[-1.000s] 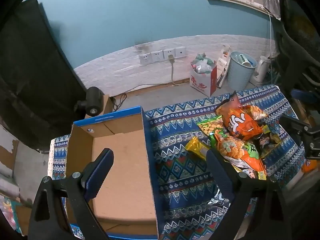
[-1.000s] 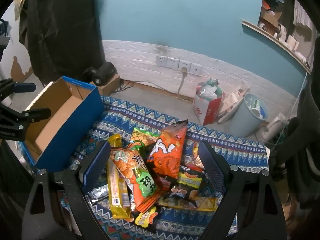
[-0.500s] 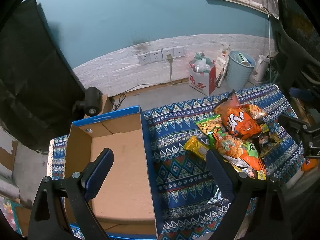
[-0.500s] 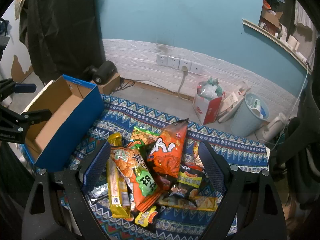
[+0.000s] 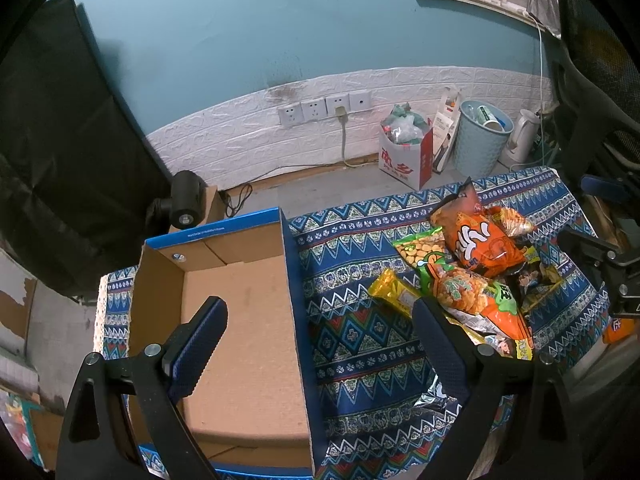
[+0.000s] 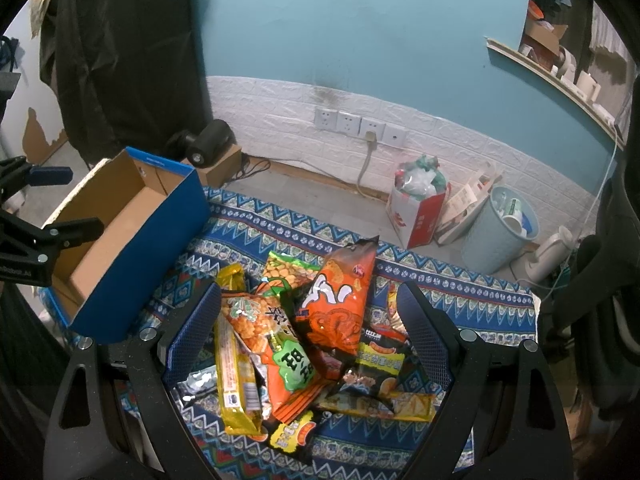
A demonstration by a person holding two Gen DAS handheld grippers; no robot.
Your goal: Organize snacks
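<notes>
An empty blue cardboard box (image 5: 240,304) with a brown inside stands on the left of a patterned cloth (image 5: 352,344); it also shows in the right wrist view (image 6: 120,236). A pile of snack bags lies to its right: a big orange bag (image 6: 340,304), an orange and green bag (image 6: 276,344), a long yellow pack (image 6: 236,380), a green peanut bag (image 6: 292,268). My left gripper (image 5: 320,320) is open and empty above the box's right wall. My right gripper (image 6: 308,316) is open and empty above the pile.
Past the cloth's far edge are bare floor, a red and white paper bag (image 6: 416,208), a pale blue bin (image 6: 500,228) and a white kettle (image 6: 548,256). A black spotlight (image 5: 184,200) sits behind the box. Wall sockets (image 5: 324,108) are on the white wall.
Both grippers have drifted only slightly; the view of the box and snack pile shifted a little. Nothing was taken hold of or moved.
</notes>
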